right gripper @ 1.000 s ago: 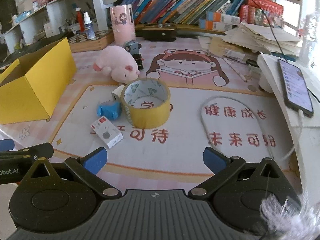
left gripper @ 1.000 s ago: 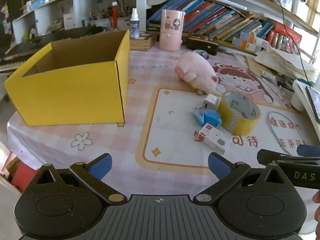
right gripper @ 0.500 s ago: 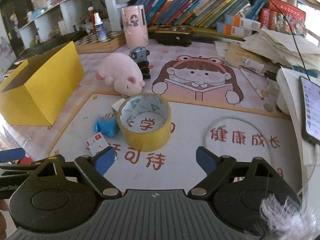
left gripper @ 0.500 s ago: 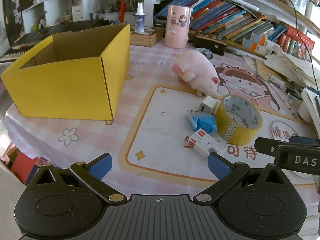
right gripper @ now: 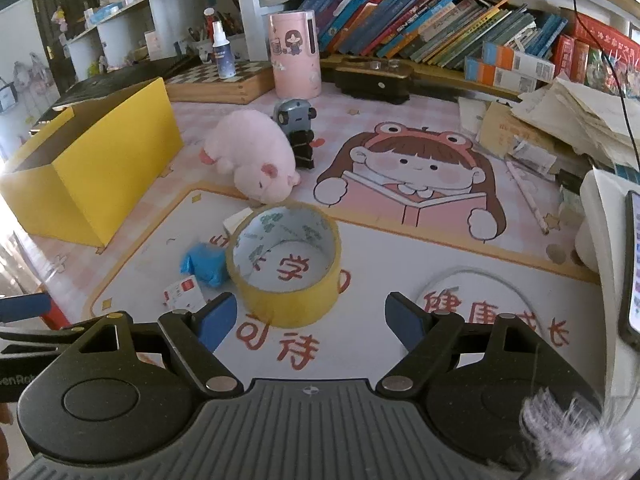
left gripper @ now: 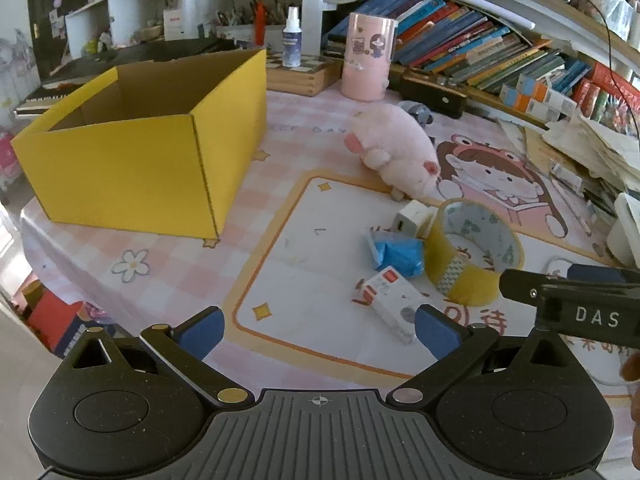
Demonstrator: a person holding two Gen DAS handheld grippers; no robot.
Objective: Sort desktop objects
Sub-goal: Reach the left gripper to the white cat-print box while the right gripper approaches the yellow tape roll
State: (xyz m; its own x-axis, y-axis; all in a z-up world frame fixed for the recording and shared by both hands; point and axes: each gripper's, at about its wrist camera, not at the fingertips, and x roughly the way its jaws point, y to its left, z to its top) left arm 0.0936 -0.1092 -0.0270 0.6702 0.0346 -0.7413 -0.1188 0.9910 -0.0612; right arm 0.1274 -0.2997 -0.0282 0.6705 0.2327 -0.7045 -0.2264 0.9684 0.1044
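We held the right gripper (right gripper: 308, 318) with its jaws apart and nothing between them, low over the desk mat (right gripper: 400, 264), the yellow tape roll (right gripper: 285, 264) just ahead of its left finger. The left gripper (left gripper: 318, 334) was likewise spread and empty, the small white-and-red box (left gripper: 394, 306) near its right finger. Around the roll lay a crumpled blue packet (left gripper: 398, 254), touching or nearly so, a white charger block (left gripper: 414, 216) behind it, and the pink plush pig (right gripper: 254, 158) further back, with a small grey toy robot (right gripper: 297, 132) beside the pig. The open yellow cardboard box (left gripper: 160, 160) stood well apart on the left; we judged it the likely bin. We judged the roll stiff, light and smooth-sided: best pinched across its wall, one finger inside the ring. The plush looked soft and would squash; take it mid-body. The blue packet looked thin and slippery. The little box was rigid; grip its short sides.
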